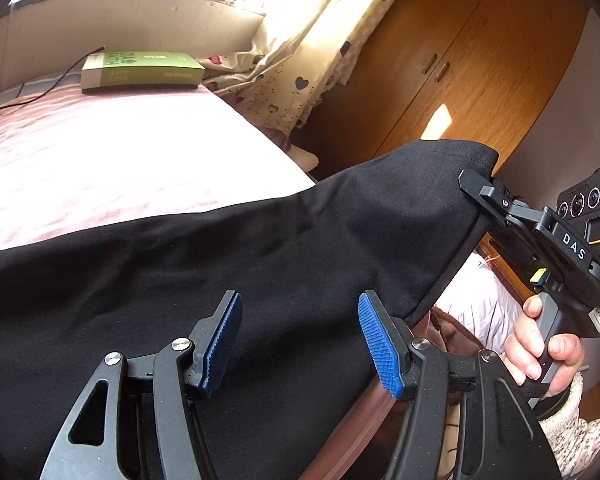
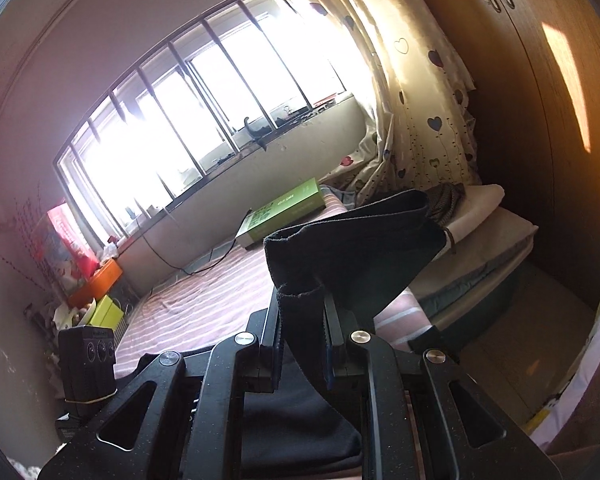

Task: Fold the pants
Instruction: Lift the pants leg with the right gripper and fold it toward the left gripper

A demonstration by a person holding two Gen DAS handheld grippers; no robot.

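Note:
Black pants (image 1: 260, 248) lie across the pink striped bed (image 1: 120, 152), and their right end is lifted off it. My right gripper (image 1: 476, 186) pinches that raised edge, held by a hand (image 1: 540, 344) at the right. In the right wrist view the right gripper (image 2: 302, 320) is shut on a strip of the black pants (image 2: 356, 248), which stand up and fold over above the jaws. My left gripper (image 1: 300, 340) hovers over the middle of the cloth, its blue pads (image 1: 380, 344) wide apart and gripping nothing.
A green box (image 1: 140, 70) with a black cable (image 1: 52, 84) lies at the bed's far end under the barred window (image 2: 204, 120). A heart-print curtain (image 1: 300, 60) hangs beside a wooden wardrobe (image 1: 460, 60). Boxes and clutter (image 2: 96, 280) stand left of the bed.

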